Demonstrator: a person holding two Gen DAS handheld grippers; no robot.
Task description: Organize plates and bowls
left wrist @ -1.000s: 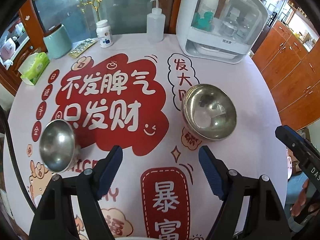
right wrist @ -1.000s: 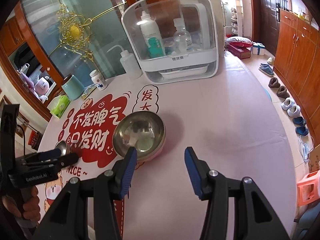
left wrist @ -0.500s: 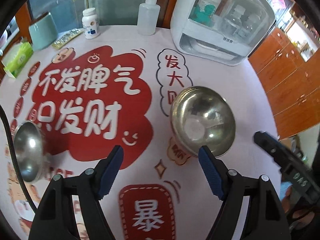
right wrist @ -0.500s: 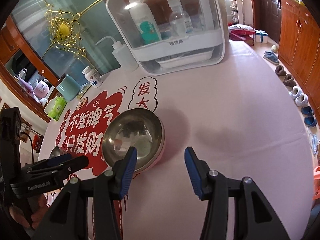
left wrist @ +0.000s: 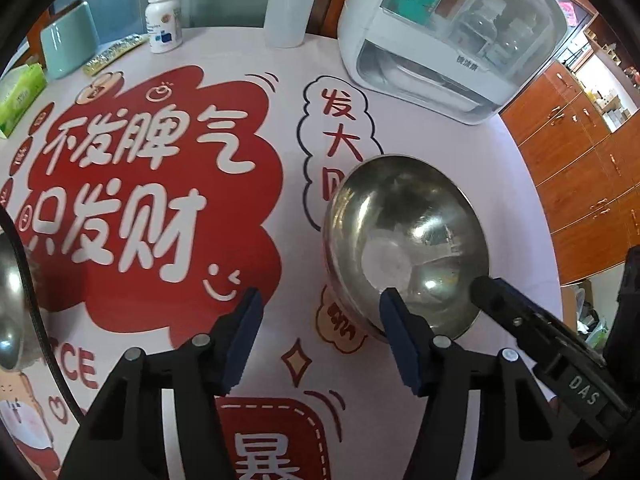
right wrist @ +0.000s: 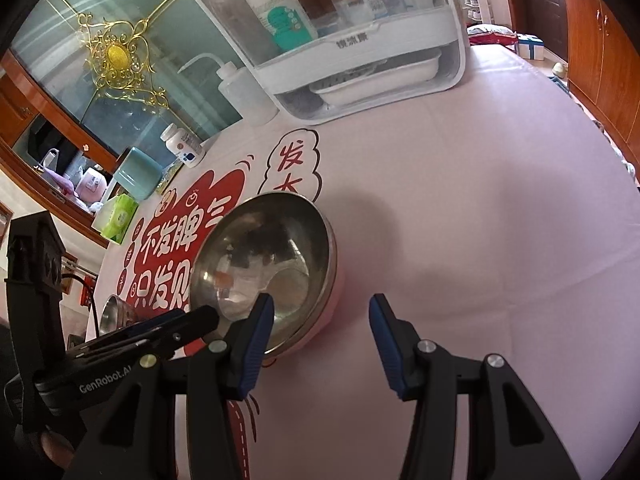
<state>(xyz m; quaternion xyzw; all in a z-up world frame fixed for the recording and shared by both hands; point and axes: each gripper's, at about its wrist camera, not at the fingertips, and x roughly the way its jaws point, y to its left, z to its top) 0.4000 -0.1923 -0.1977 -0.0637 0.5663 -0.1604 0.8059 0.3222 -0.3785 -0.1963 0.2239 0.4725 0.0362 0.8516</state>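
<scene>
two steel bowls sit on the round tabletop [left wrist: 256, 44], which is covered by a pale cloth printed with red patches and white characters. the large bowl [left wrist: 404, 240] stands upright toward the right half of the print, its rim overlapping a speech-bubble outline, its polished inside throwing back blurred reflections. the small bowl [left wrist: 10, 300] is well apart from it at the far left edge of the left wrist view, only partly visible; in the right wrist view it shows as a sliver behind the other tool.

the left gripper [left wrist: 318, 340] hangs above the cloth just left of the large bowl; its jaws are closing with only printed cloth between them, though the right blue pad sits in front of the bowl's near rim. the right gripper [right wrist: 320, 338] has its jaws parted and unmoving, the left pad overlapping the large bowl's near rim, the right pad over bare cloth; whether any pad touches the bowl cannot be told.

at the back edge stand a white storage case with a clear lid [left wrist: 448, 36] holding bottles, a squeeze bottle [left wrist: 286, 10], a white pill bottle [left wrist: 163, 20], a teal container [left wrist: 70, 50] and a green tissue pack [left wrist: 18, 96]. wooden cabinets [left wrist: 580, 160] line the right side.
</scene>
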